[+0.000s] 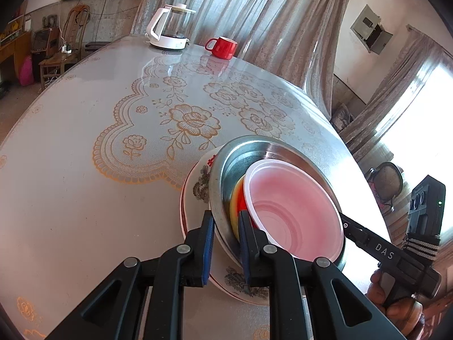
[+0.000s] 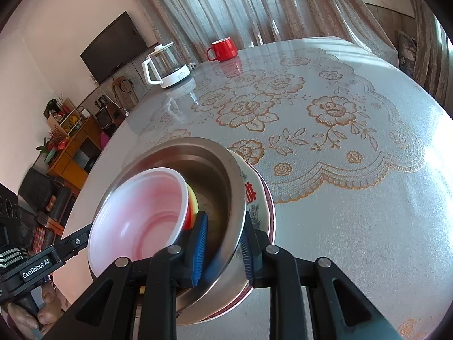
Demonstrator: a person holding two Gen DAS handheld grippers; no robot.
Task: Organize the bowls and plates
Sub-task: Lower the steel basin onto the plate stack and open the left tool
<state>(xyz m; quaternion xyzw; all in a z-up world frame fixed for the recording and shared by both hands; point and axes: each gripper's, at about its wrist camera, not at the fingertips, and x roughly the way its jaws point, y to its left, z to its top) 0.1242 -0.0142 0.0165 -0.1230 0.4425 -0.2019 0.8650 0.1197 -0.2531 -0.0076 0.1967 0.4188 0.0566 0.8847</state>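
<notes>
A nested stack sits at the table's near edge: a white patterned plate (image 1: 198,181) at the bottom, a steel bowl (image 1: 240,153) on it, a yellow and red dish (image 1: 236,198) inside, and a pink-white plastic bowl (image 1: 294,209) on top. My left gripper (image 1: 225,243) is shut on the steel bowl's rim from one side. My right gripper (image 2: 223,246) is shut on the steel bowl's (image 2: 198,153) opposite rim, beside the plastic bowl (image 2: 141,221) and above the plate (image 2: 254,198). The right gripper's body also shows in the left wrist view (image 1: 379,249).
A round table (image 1: 85,170) has a lace-pattern cover. A white kettle (image 1: 170,28) and a red mug (image 1: 222,46) stand at its far edge; they also show in the right wrist view as the kettle (image 2: 167,66) and mug (image 2: 222,49). Curtains hang behind.
</notes>
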